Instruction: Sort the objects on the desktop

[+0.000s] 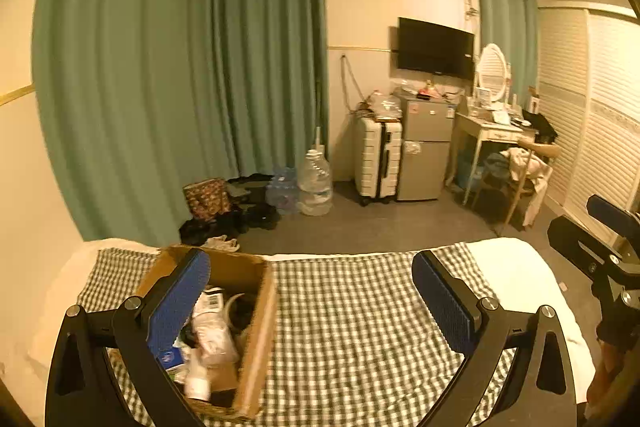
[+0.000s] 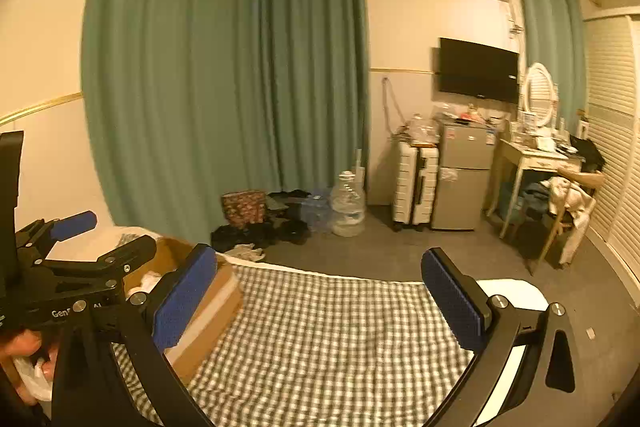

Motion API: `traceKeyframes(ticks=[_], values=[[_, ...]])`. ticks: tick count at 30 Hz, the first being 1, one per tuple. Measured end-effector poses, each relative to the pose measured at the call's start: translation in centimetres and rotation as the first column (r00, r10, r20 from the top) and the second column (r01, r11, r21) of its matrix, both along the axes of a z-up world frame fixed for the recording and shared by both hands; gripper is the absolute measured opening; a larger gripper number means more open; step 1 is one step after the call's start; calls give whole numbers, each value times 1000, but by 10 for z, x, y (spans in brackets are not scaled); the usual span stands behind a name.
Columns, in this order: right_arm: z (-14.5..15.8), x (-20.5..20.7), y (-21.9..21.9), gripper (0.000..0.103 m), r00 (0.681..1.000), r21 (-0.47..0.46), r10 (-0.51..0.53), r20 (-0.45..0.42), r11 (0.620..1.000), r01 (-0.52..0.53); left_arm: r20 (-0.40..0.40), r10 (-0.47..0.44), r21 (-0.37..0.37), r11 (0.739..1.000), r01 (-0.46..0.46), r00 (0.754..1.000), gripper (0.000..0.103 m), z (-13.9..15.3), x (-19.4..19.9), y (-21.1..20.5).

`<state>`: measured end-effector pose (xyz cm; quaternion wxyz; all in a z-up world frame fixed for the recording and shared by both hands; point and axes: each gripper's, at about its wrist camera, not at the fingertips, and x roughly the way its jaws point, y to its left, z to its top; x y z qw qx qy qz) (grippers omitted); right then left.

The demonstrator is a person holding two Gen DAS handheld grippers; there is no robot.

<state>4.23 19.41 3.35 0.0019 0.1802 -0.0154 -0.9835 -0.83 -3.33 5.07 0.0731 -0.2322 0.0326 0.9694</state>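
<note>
A brown cardboard box (image 1: 260, 311) sits on the left of a green-and-white checked cloth (image 1: 352, 319). It holds several jumbled items: white packets, a dark round thing, a blue-labelled pack. My left gripper (image 1: 312, 303) is open and empty, its left finger over the box's near left side. My right gripper (image 2: 320, 299) is open and empty above the cloth (image 2: 328, 339), right of the box (image 2: 208, 311). The left gripper's body (image 2: 72, 279) shows at the left of the right wrist view. The right gripper's body (image 1: 600, 251) shows at the right edge of the left wrist view.
The cloth lies on a white surface (image 1: 516, 275) whose far edge drops to a grey floor. Beyond stand green curtains (image 1: 180, 75), water jugs (image 1: 316, 183), a white suitcase (image 1: 378, 159), a small fridge (image 1: 426, 147) and a dressing table (image 1: 492, 135).
</note>
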Motion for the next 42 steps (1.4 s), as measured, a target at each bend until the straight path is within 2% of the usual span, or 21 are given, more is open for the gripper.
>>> traceKeyframes(ticks=[6,8,13,22,27,36,42], values=[[-12,6,32,103,999,21,-52,-4,998,52,-19,-4,-4,1000,4,1000,103,-18,-6,26],[-22,6,45,103,997,33,-74,2,997,74,-12,-14,-3,1000,14,1000,103,-30,-9,33],[-55,3,67,103,993,-8,-110,32,994,110,19,-41,4,999,41,999,103,-60,-18,43],[-106,-20,62,103,993,23,-97,63,995,96,54,-40,-4,999,40,998,103,-105,-33,48],[-117,-22,65,103,992,-29,-101,70,994,103,63,-43,-33,998,45,997,103,-125,-33,49],[-135,-29,67,103,989,-61,-113,97,991,120,87,-34,-32,999,37,996,103,-134,-37,47],[-142,-30,63,103,987,-30,-116,109,992,120,107,-32,-22,999,34,994,103,-137,-41,42]])
